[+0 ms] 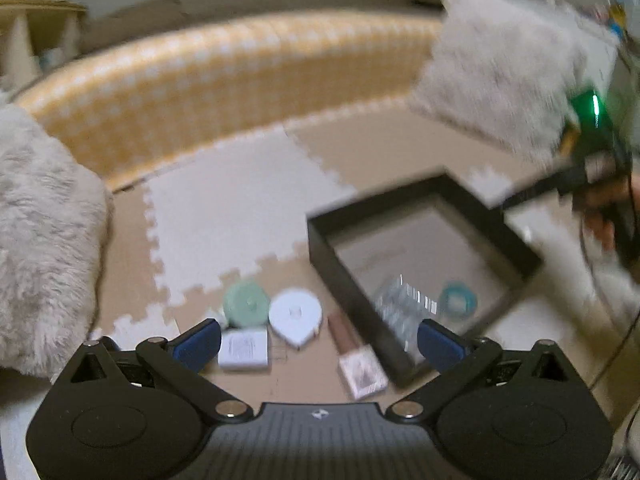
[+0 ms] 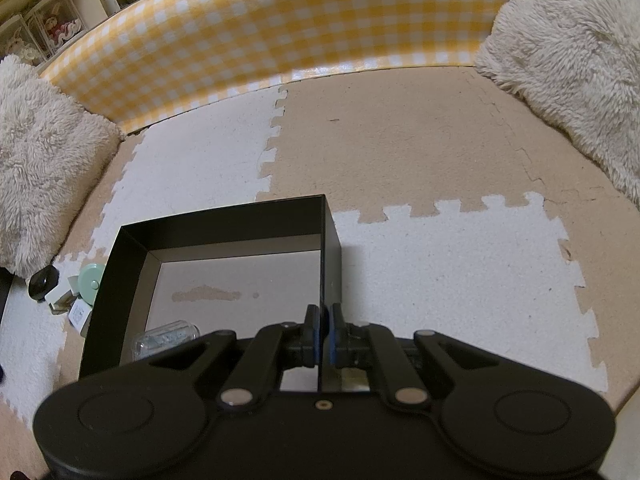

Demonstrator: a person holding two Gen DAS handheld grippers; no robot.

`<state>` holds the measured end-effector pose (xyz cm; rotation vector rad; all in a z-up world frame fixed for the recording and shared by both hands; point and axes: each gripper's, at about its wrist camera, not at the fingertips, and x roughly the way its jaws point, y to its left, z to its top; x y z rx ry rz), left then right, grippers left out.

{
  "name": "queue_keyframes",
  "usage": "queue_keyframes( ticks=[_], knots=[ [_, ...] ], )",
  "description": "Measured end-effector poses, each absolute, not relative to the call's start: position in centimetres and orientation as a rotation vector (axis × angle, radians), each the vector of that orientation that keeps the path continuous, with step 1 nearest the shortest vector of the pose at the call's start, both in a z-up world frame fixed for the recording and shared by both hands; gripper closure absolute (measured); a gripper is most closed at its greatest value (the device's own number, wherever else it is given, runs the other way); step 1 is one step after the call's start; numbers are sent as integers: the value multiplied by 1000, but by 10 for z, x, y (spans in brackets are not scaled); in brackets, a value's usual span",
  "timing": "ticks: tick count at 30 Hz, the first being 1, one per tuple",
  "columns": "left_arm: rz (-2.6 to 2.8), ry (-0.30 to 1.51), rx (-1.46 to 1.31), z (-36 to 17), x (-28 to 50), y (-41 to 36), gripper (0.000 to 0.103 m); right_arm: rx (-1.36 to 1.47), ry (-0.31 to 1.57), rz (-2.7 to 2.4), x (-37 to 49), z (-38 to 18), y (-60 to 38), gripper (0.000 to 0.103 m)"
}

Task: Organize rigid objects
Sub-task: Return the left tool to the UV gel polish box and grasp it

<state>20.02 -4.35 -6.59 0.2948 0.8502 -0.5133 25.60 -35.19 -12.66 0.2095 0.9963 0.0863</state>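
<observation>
**Right-wrist view: claw pinched on the box wall while the other hangs spread over the loose items**

Right-wrist camera looks steeply down along the right claw, whose two blue-padded fingers are pressed together on the thin right wall of the black box, near its near corner. That box is a shallow square tray of stiff card, black outside with a pale grey floor bearing a faint brownish smear. A clear plastic case lies on its side inside the box, at the near left.

From the left-wrist camera, blurred, the left claw tilts downward with its fingers spread wide and nothing between them. Just beyond the fingertips, on the floor mat of interlocking beige and white foam tiles, sits a cluster: a round mint-green tape measure, a white teardrop-shaped tape measure touching it, a white rectangular charger block nearest the left finger, and a pink bottle with a brown cap lying beside the box's left wall. Inside the box a blue ring-shaped roll rests near the clear case.

A person's hand holds the other tool at far right. Fluffy cream cushions flank a yellow-and-white checked padded barrier along the far edge.
</observation>
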Motion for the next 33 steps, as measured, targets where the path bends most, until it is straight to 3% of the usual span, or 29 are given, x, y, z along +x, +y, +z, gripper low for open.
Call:
queue_keyframes(
  ticks=[2,4,10,22,30,32,33],
  knots=[
    [-553,882,373,-78,201,-50,28,210,996,87,256,-127,-352,98],
    [-604,912,428,-92,200,-56,37,211,996,87,256,-126,-351,98],
    [-752,884,596,-124,189,-74,40,210,996,88,256,-127,-352,98],
    [-839,840,682,-155,196,-86,45,207,996,90,255,-127,-353,98],
    [-790,926,657,-147,193,-84,66,211,995,93,254,-128,-353,97],
    [-790,942,649,-144,190,-81,81,215,995,93,254,-128,-353,97],
    [-790,948,647,-142,189,-79,83,216,995,93,253,-127,-352,97]
  ],
)
